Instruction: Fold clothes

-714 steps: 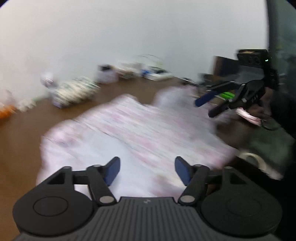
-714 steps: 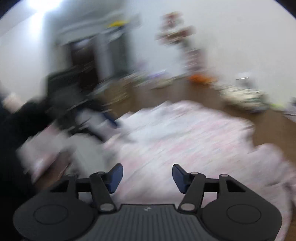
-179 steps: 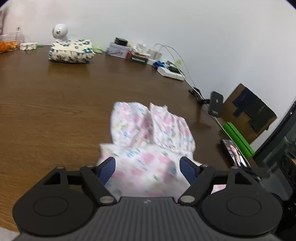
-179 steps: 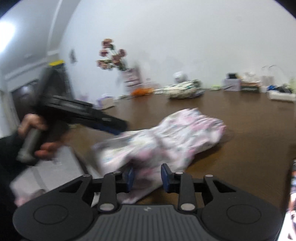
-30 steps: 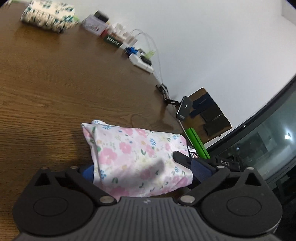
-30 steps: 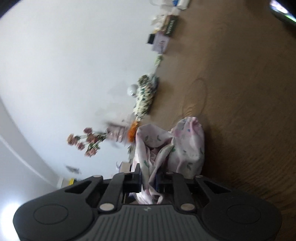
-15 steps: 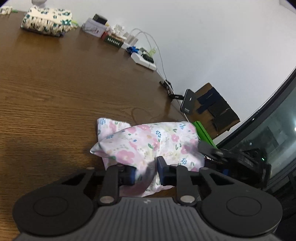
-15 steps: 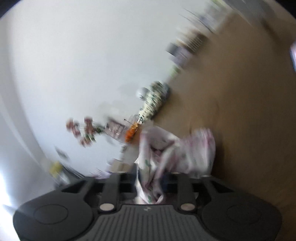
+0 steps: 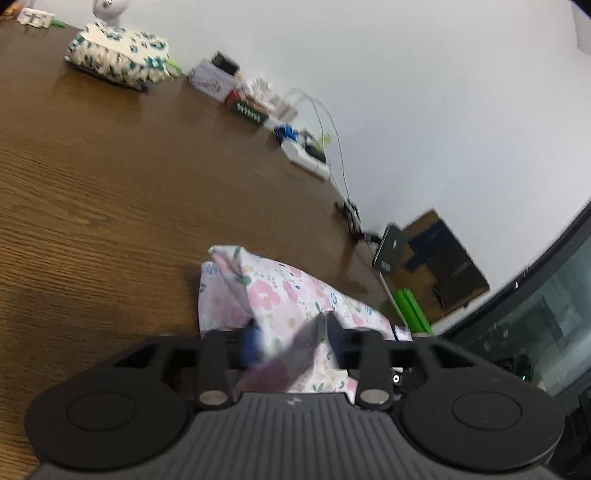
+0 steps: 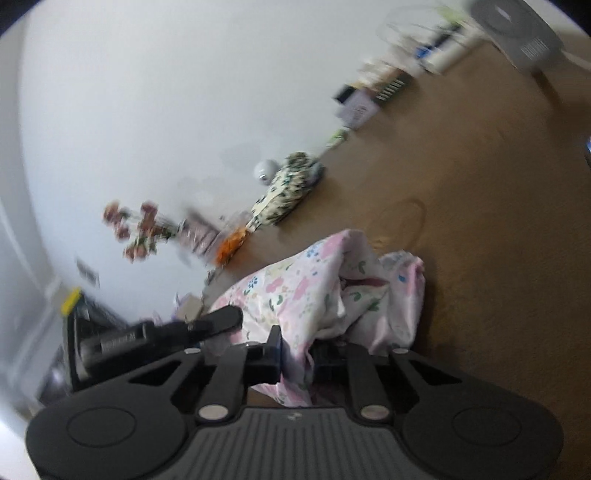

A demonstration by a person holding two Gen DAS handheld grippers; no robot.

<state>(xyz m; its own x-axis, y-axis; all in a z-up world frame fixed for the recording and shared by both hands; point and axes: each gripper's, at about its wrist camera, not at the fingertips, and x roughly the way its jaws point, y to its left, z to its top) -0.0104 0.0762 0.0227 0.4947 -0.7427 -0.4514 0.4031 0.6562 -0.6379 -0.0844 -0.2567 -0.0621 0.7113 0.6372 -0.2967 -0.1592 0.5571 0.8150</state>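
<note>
- Fabric of the floral garment (image 9: 280,295) sits pinched in the left claw (image 9: 290,345), whose blue-padded fingers (image 9: 249,341) are drawn close together on a fold at the garment's near edge.
- In the right wrist view, the right claw (image 10: 297,356) is likewise pressed together on a bunch of the same garment (image 10: 295,291), with cloth hanging down between its fingers.
- The left claw (image 10: 218,321) shows in that view too, as a dark finger reaching in against the garment's far-left side.
- The garment is a compact bundle, white with pink flowers and small blue and green marks; it lies mostly on the brown wooden desk (image 9: 92,184), its near part lifted by both claws.
- Just beyond it, near the desk's right edge, a dark phone (image 9: 388,247) leans upright, and a bright green object (image 9: 410,310) lies below it off the edge.
- Further back along the wall stand a white power strip (image 9: 306,157) with cables and a few small boxes (image 9: 221,77).
- Farthest off, a folded green-patterned cloth (image 9: 118,61) rests on the desk beside a small round white device (image 9: 109,7).
- Pink flowers (image 10: 136,229) show against the wall in the right wrist view, blurred.
</note>
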